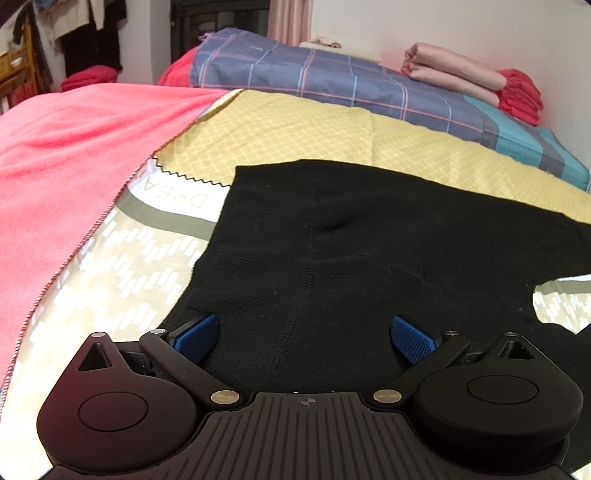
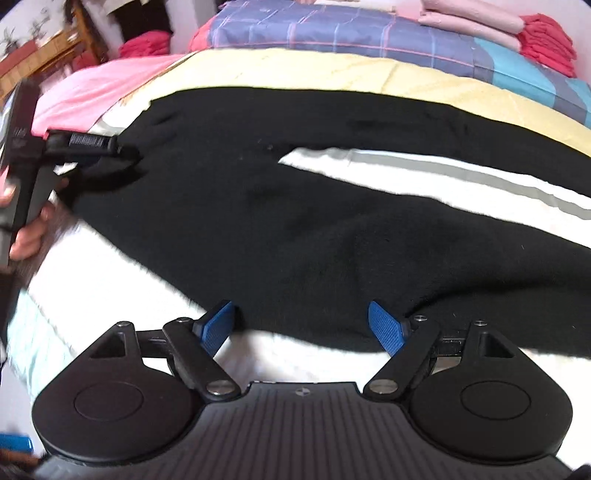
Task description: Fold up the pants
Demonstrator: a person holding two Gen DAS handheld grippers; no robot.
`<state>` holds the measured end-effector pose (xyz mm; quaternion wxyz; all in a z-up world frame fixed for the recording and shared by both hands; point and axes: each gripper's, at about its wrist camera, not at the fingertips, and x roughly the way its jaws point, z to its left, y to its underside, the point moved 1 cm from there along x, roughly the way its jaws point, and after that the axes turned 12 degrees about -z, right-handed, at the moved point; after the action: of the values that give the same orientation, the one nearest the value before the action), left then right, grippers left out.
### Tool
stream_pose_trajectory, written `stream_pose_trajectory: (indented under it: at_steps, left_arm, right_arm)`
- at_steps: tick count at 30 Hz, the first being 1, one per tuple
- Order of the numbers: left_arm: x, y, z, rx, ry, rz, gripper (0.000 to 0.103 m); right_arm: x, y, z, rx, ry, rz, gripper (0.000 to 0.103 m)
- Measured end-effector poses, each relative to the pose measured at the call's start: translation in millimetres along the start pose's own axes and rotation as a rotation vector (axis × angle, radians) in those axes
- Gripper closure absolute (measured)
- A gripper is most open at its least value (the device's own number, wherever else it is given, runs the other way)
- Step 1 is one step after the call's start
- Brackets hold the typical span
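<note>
The pants (image 2: 258, 206) lie spread flat on the bed (image 1: 122, 254), black knit, with the two legs parted in a V and pale sheet showing between them. No fold shows yet, so by my reading the task is at its very start — everything is left to do: bring one leg over the other, then fold the length down.

The left gripper (image 1: 306, 339) sits low over the waist end, its jaws wide apart with cloth lying between the blue pads (image 1: 197, 336), nothing pinched. From the right wrist view it appears at the pants' left edge, but whether it touches the fabric there I cannot tell. The right gripper (image 2: 304, 325) hangs at the near edge of the closer leg, jaws likewise wide open and holding nothing; that view is blurred.

The bed is soft and layered — a patterned sheet under the pants, a yellow quilt (image 1: 295, 129) beyond them, a pink blanket (image 1: 66, 147) on the left side. Past the quilt lies a plaid duvet (image 1: 325, 81) with folded pink and red cloths (image 1: 472, 81) stacked on it against the wall. Clothes hang (image 1: 88, 33) in the far left corner of the room.
</note>
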<state>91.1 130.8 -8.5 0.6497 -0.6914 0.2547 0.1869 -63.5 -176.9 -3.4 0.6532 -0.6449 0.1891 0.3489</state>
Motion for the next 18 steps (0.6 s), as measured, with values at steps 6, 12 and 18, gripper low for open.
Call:
stream_pose_trajectory:
  at_steps: [6,12,18]
  left_arm:
    - [-27.4,-10.7,8.2,-0.05,-0.001,-0.023,0.0]
    - [-36.5,-38.7,-11.7,-0.075,0.083,-0.108,0.0]
    - [23.9,-24.3,-28.6,-0.073,0.06,0.026,0.0]
  right_arm:
    - [-37.5,-30.7,6.7,-0.075,-0.032,-0.04,0.015]
    - [-20.5,-95.0,5.5,-0.052,-0.06,-0.22,0.016]
    - [50.7,-148.3,11.7,-0.046,-0.014,-0.24,0.038]
